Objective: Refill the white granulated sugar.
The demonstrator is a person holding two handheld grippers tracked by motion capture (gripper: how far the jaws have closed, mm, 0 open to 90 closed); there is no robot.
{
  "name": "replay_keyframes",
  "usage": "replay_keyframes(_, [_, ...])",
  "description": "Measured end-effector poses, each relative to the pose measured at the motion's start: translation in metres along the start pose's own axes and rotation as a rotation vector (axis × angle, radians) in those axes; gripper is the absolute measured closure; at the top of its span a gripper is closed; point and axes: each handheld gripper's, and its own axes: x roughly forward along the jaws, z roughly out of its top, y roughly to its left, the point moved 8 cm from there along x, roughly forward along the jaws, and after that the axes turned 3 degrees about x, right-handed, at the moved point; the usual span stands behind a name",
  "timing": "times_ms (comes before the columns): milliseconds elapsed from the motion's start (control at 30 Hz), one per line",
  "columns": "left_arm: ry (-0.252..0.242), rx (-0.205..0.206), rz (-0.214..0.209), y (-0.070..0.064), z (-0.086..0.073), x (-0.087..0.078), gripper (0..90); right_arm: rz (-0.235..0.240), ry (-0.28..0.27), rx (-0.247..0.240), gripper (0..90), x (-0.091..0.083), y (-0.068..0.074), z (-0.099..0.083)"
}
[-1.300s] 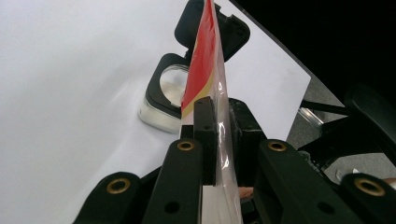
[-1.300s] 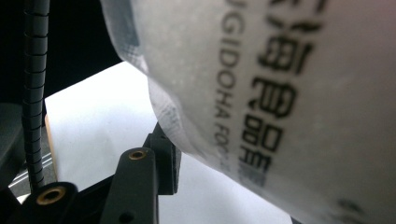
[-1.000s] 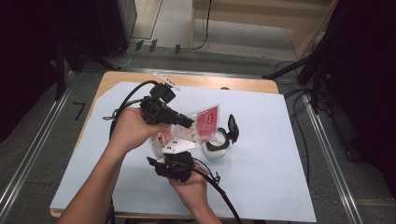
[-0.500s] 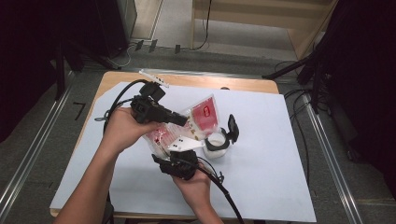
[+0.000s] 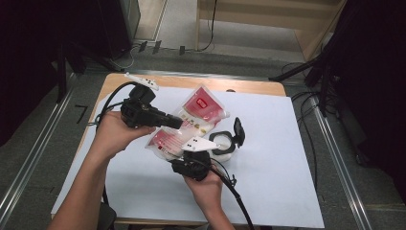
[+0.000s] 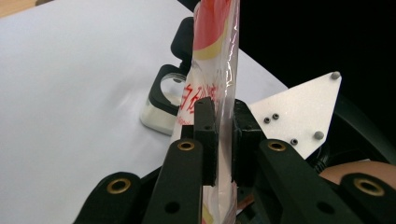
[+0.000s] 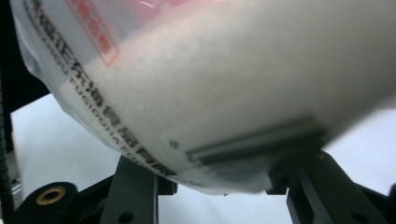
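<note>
Two grippers hold a red-and-white pouch above the white sheet

The left gripper (image 5: pixel 176 122) pinches the pouch (image 5: pixel 191 122) edge between its closed jaws; the right gripper (image 5: pixel 189 155) grips the pouch's near end from below, jaws on either side. A black-lidded jar (image 5: pixel 224 142) stands open just right of the pouch.

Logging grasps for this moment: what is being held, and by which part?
The left tool pinches the pouch by its thin edge; the right tool supports its lower end.

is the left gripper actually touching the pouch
Touching: in the left gripper view, the left gripper has both jaws pressed against the pouch.
</note>
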Motion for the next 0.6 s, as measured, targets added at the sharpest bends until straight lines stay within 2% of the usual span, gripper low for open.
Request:
replay_keyframes(100, [0.004,0.026,0.009,0.0,-0.002,-0.001,84.5,-0.011,0.002,-0.023,57.7,0.001,-0.003,0.001])
replay_keyframes(167, [0.006,0.026,0.013,0.0,-0.003,-0.001,84.5,-0.021,0.007,-0.036,57.5,0.001,-0.005,0.0])
replay_keyframes(267, [0.005,0.022,0.01,0.002,-0.006,-0.002,84.5,-0.032,0.016,-0.025,57.0,0.001,-0.01,-0.002])
replay_keyframes(367, [0.001,0.026,0.006,0.002,-0.008,-0.004,84.6,-0.029,0.016,0.0,56.8,0.0,-0.015,-0.002])
replay_keyframes(533, [0.012,0.032,0.012,0.004,-0.012,-0.008,84.7,-0.013,-0.002,0.098,57.3,-0.004,-0.027,-0.004])
replay_keyframes(600, [0.019,0.035,0.007,0.004,-0.013,-0.007,84.7,-0.02,-0.008,0.103,57.3,-0.007,-0.032,-0.004])
